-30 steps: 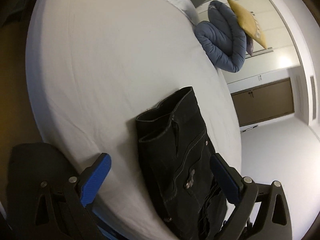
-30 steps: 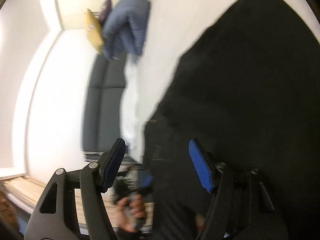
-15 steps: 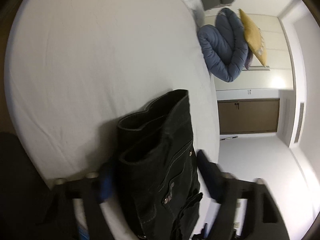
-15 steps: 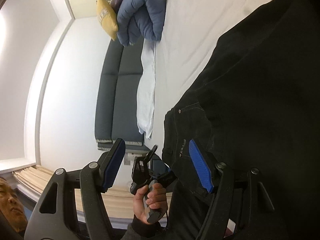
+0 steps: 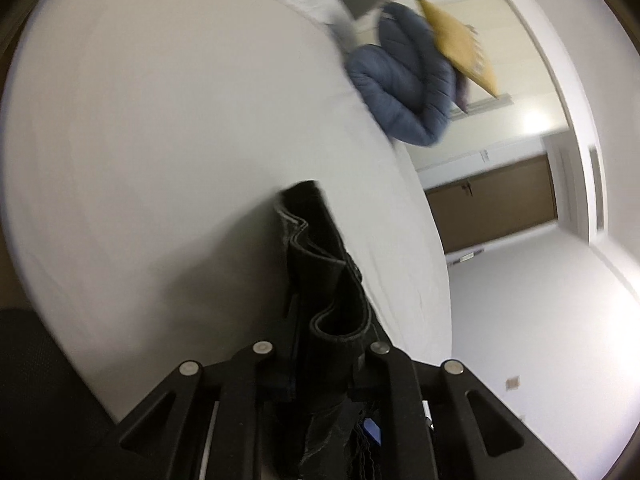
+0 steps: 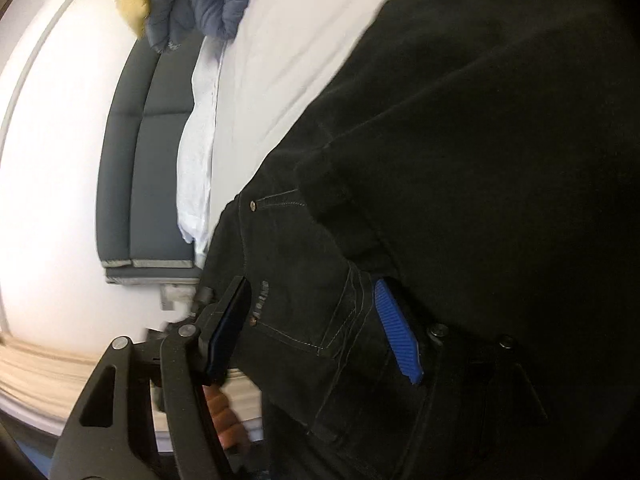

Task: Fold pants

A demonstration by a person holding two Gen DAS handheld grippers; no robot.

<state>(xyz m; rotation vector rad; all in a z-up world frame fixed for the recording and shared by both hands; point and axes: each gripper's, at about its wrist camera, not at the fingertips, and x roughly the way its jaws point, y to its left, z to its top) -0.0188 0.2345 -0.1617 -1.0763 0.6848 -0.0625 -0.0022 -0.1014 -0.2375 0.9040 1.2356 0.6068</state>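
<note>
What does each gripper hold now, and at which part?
The left gripper, its jaws closing, pinches the black pants at the bunched waistband. The right gripper straddles the pocket area; a firm hold cannot be told.

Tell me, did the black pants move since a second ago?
Yes. The black pants, once flat on the white bed, now stand bunched upright as the closing left gripper squeezes them.

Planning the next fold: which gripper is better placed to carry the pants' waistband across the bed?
Probably the left gripper: its jaws are closing on the bunched waistband of the black pants. The right gripper merely straddles them, jaws wide.
</note>
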